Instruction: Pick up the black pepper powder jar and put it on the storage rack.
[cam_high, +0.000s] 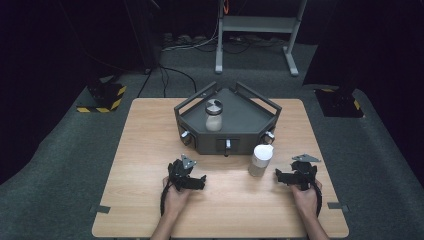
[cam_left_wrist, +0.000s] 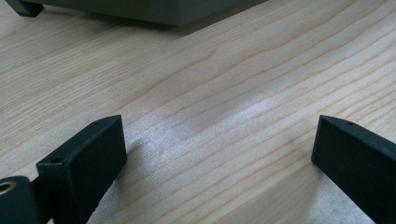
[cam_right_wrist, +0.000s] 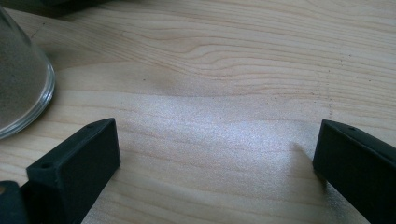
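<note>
1. A dark grey tray (cam_high: 260, 127) with raised rails stands toward the far middle of the wooden bench (cam_high: 150, 145); every place below is given relative to this tray.
2. Inside the tray, left of its middle, a glass jar (cam_high: 214, 119) with pale contents and a grey-and-white lid stands upright.
3. A second jar (cam_high: 260, 161), with a white lid, stands upright on the bench just in front of the tray's right front corner, apart from the tray wall.
4. The left gripper (cam_high: 200, 181) rests on the bench in front of the tray's left front corner, well apart from it, held by the person's left hand (cam_high: 175, 197).
5. In the left gripper view its two black jaws stand wide apart over bare wood, with nothing between them; the tray's base shows at the top edge.
6. The right gripper (cam_high: 279, 176) lies in front of and to the right of the tray, just beside the white-lidded jar, in the person's right hand (cam_high: 306, 196).
7. Its jaws also stand wide apart and hold nothing; in the right gripper view the jar's (cam_right_wrist: 21, 79) glass base sits outside the left jaw, not between the jaws.
</note>
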